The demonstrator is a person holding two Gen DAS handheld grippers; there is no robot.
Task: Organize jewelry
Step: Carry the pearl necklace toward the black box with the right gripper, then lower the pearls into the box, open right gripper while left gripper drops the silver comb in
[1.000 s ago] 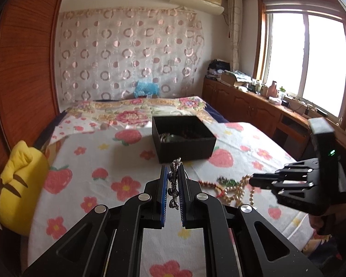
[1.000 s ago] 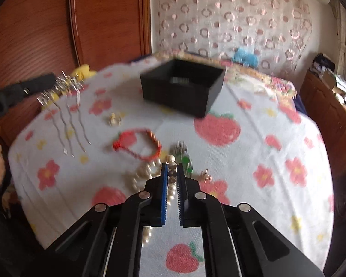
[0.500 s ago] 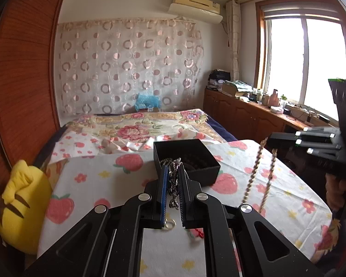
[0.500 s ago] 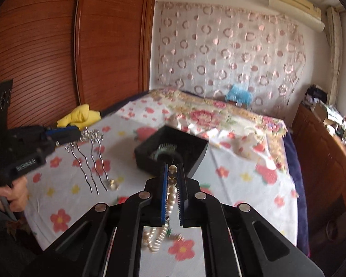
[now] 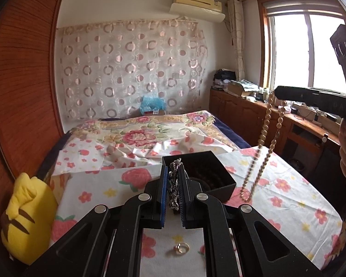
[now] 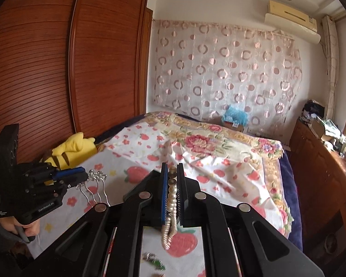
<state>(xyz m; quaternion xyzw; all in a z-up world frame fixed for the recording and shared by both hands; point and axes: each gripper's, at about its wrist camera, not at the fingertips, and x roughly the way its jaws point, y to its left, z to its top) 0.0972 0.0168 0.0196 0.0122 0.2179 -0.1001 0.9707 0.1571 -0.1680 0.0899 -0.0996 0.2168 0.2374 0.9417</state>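
The left hand-held gripper is closed on a silver pronged hair comb, just near of the black square box on the bed. The right hand-held gripper pinches a long cream pearl necklace, now lifted higher than half a second ago. The swinging strand may miss the box or tangle.

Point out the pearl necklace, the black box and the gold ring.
pearl necklace (image 6: pixel 170 198): right wrist view, beads between the jaws.
black box (image 5: pixel 221 185): left wrist view, right outer wall.
gold ring (image 5: pixel 181 248): left wrist view, its band.
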